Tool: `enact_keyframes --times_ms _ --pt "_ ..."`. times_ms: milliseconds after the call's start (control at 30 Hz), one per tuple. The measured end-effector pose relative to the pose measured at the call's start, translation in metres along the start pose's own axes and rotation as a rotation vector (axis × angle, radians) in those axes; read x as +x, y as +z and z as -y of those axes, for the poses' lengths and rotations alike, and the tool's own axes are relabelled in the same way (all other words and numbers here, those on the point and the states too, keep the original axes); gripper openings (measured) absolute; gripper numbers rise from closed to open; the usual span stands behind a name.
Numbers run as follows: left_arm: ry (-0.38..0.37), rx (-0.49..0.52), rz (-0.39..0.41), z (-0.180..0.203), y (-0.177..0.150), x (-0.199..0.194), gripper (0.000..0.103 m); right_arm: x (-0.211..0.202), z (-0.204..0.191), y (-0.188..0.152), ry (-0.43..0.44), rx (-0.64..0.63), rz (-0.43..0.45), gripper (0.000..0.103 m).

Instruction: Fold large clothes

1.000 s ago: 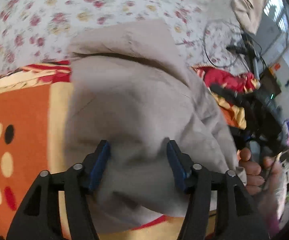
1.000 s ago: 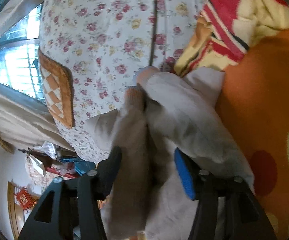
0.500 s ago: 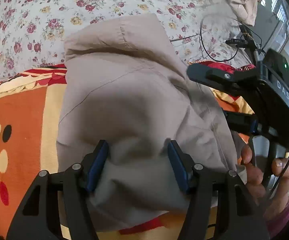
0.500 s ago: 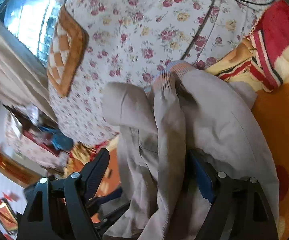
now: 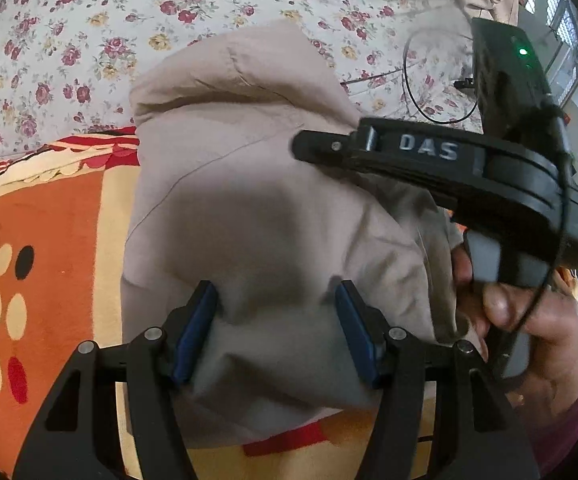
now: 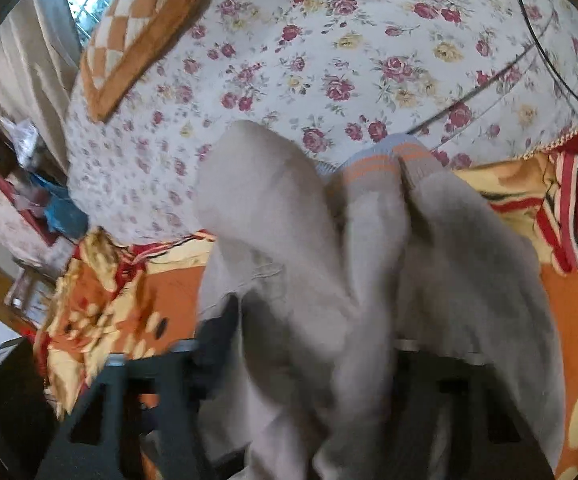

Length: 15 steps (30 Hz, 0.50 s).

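A beige jacket [image 5: 249,184] lies bunched on the bed, over an orange patterned blanket [image 5: 49,220] and a floral sheet [image 5: 89,40]. My left gripper [image 5: 275,332] is open, its blue pads on either side of a bulge of the jacket's near edge. The right gripper's body shows in the left wrist view [image 5: 489,160], held in a hand above the jacket's right side. In the right wrist view the jacket [image 6: 329,280], with a striped cuff [image 6: 381,168], drapes over my right gripper [image 6: 309,368] and hides its fingertips.
A checked orange cushion [image 6: 137,32] lies on the floral sheet [image 6: 369,40] at the far left. A black cable [image 5: 433,80] loops on the sheet at the right. Clutter [image 6: 29,200] stands beside the bed.
The right gripper has swung in over the jacket's right side and the cloth now drapes over its fingers. The left gripper has stayed at the jacket's near edge.
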State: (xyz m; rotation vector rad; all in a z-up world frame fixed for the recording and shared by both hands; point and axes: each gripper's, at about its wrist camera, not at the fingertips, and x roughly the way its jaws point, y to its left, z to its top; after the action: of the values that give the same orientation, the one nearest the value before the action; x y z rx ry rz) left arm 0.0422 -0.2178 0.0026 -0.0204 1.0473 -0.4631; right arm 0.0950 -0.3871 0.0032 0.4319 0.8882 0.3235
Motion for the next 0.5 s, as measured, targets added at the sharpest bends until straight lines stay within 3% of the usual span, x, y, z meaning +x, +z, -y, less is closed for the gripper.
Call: enact_keyframes --times_ms 33,133,333,500 --pt "-0.005 0.003 -0.002 0.001 0.0 -0.001 0.06 0.0 0.001 0.001 -0.004 0.003 0.007 0.017" --pt "-0.018 0.022 -0.005 0.005 0.001 -0.006 0.06 -0.011 0.009 0.002 0.025 0.041 0.053 0.007" --pt "-0.07 0.053 -0.008 0.021 0.003 -0.009 0.06 -0.036 0.021 0.003 0.08 0.091 0.123 0.005" --pt "-0.078 0.087 -0.014 0.037 0.005 -0.008 0.06 -0.051 0.027 0.002 0.076 0.102 0.153 0.004"
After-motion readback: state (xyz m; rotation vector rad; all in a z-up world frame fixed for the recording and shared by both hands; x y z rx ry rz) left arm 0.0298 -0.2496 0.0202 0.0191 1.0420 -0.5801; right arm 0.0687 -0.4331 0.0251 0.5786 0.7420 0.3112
